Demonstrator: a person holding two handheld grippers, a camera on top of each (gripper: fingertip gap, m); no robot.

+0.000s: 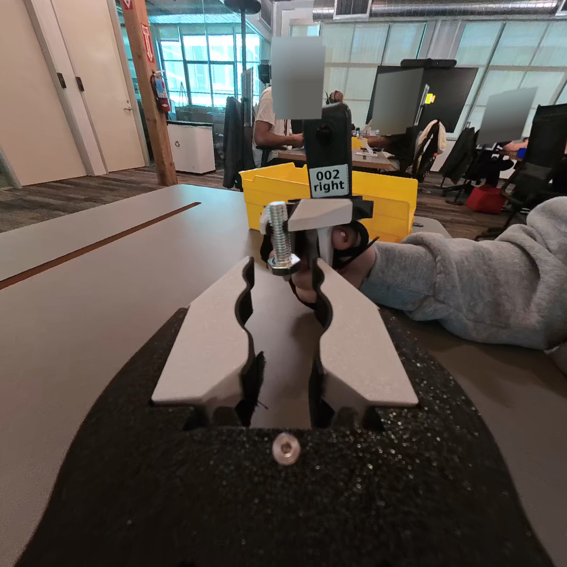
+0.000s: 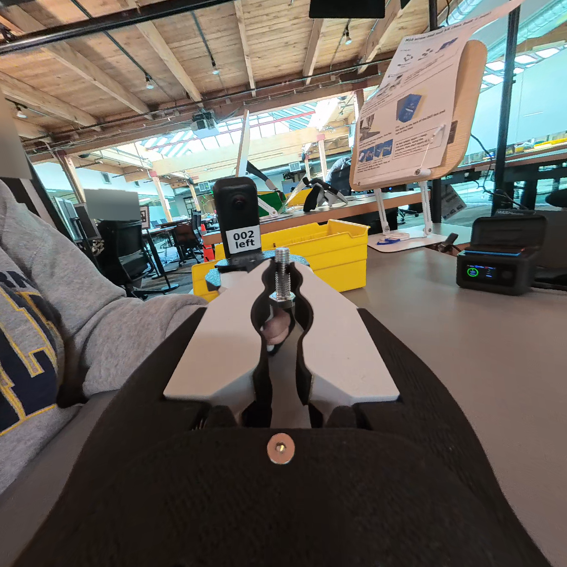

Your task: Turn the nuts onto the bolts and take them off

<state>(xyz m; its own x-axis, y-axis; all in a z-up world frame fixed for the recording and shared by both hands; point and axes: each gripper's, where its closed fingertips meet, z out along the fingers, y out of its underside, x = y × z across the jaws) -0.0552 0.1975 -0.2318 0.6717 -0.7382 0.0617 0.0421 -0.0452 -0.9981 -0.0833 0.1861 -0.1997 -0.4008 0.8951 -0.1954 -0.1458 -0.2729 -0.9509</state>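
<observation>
A silver bolt [image 2: 282, 276] stands upright, thread end up, clamped by its shank in my right gripper [image 2: 282, 267], which is shut on it. A hex nut [image 2: 282, 298] sits low on the thread, just under the right fingers. In the left wrist view the same bolt [image 1: 278, 233] and nut [image 1: 283, 264] show straight ahead, held by the right gripper [image 1: 279, 219]. My left gripper [image 1: 284, 263] is open, its two fingertips either side of the nut and apart from it. It holds nothing.
A yellow bin [image 1: 383, 196] stands on the grey table [image 1: 107, 306] just behind the grippers, also in the right wrist view [image 2: 337, 254]. A grey-sleeved arm [image 1: 460, 276] lies at right. A paper stand [image 2: 414, 122] and a black case with a screen [image 2: 500, 260] stand far right. Both grippers' tips are close together, under 4 cm apart.
</observation>
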